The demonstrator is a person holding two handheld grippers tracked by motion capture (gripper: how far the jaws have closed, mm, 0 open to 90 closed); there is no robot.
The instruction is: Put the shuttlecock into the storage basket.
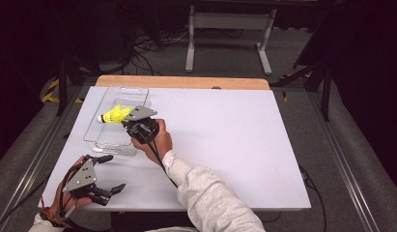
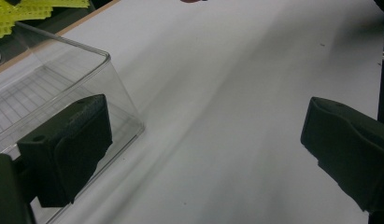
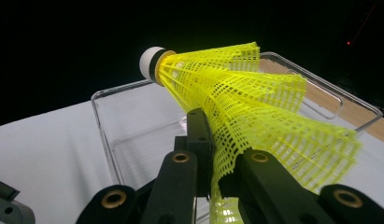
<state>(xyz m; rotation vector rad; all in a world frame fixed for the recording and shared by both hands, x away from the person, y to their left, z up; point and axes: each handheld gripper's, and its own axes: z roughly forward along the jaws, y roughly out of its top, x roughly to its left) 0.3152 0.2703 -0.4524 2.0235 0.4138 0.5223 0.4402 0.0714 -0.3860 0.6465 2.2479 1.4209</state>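
The left claw (image 1: pixel 109 174) rests near the table's (image 1: pixel 225 145) front edge with its jaws spread wide and nothing between them; in the left gripper view the near corner of the clear bin (image 2: pixel 63 93) sits just beyond its left jaw, and bare table lies ahead.

Further right, the right claw (image 1: pixel 131 122) is clenched on the shuttlecock (image 1: pixel 115 115) — the pads pinch the yellow mesh skirt (image 3: pixel 255 107) close to its wide rim, and the mesh folds where they bite. The shuttlecock hangs above the bin (image 1: pixel 118 123), its white cork (image 3: pixel 150 63) pointing away from the claw toward the bin's far left side.

As a thing to handle, it looks very light, so weight is no worry. The skirt is springy plastic net: it gives under the pads rather than cracking, though a hard squeeze could leave a crease. The cork end is firmer and rounder, likely to slip between flat pads, so the skirt's edge seems the sounder place to grip — as now.

The bin itself is open-topped, thin-walled and, as far as the views show, empty; its ribbed floor (image 3: pixel 147 149) lies directly below the claw. It too looks light and may slide if bumped.
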